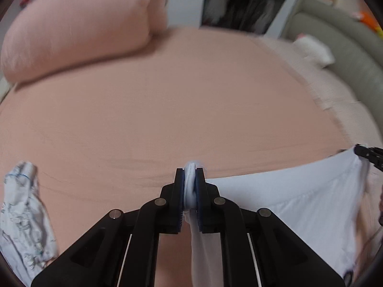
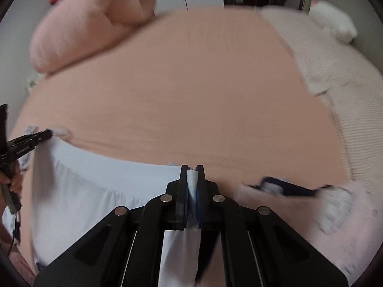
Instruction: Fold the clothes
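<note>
The left gripper (image 1: pixel 190 174) is pinched tight, its two black fingers (image 1: pixel 178 191) nearly meeting with only a thin roll of white cloth between them. The right gripper (image 2: pixel 192 177) is closed the same way, fingers (image 2: pixel 183 189) parallel and pointing forward. Both are held level, side by side and well apart. In the right wrist view, a bare hand (image 2: pixel 13 179) grips the left gripper's handle.

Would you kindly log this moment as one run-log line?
step: fold clothes | left tongs: shut on white garment | right tongs: shut on white garment | garment: stretched between both above pink bed sheet
</note>
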`<state>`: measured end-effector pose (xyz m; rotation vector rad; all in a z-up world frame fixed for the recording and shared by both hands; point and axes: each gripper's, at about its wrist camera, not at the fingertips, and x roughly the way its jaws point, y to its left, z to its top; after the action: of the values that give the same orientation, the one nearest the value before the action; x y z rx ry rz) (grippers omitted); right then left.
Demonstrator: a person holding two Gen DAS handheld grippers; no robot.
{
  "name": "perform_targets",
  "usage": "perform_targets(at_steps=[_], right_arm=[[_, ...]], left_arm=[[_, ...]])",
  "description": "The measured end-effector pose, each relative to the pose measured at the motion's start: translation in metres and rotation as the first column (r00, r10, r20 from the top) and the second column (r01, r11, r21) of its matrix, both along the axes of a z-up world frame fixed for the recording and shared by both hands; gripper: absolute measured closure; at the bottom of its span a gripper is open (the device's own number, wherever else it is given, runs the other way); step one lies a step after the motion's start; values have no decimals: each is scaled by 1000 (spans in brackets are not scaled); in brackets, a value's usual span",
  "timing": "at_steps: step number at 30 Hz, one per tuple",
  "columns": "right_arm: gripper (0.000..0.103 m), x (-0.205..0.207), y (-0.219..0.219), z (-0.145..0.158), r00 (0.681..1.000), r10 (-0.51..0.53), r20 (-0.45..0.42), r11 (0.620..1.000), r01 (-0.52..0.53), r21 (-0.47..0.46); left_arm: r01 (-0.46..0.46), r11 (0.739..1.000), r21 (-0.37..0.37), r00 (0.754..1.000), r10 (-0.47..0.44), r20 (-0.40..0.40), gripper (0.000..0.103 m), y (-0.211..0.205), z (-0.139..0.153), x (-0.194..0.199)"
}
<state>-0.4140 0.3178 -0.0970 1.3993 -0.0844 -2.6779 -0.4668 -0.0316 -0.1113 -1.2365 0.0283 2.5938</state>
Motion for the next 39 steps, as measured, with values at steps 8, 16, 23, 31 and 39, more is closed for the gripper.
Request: perform_targets(at_steps=[8,16,23,31,39], right_arm=[[100,207,-12,78,975,51,-218,998,-56,-17],[98,320,-20,-11,999,-34,14,992,36,-117],[78,343,-2,-25,984,-107,144,990,118,-76],[70,293,-51,-28,989,4,146,999,4,-52],[71,321,-46,-69,967,-47,249,992,16,127]], left_arm=[[57,997,45,993,-52,-102,94,-23,60,169],[17,999,30,990,-21,138,86,-53,-23,289],[-88,993,84,990,78,117,71,-80,-13,308],[-11,999,40,979,3,205,64,-38,-41,298],[-89,984,-154,951,130,279,61,-65,-54,326]])
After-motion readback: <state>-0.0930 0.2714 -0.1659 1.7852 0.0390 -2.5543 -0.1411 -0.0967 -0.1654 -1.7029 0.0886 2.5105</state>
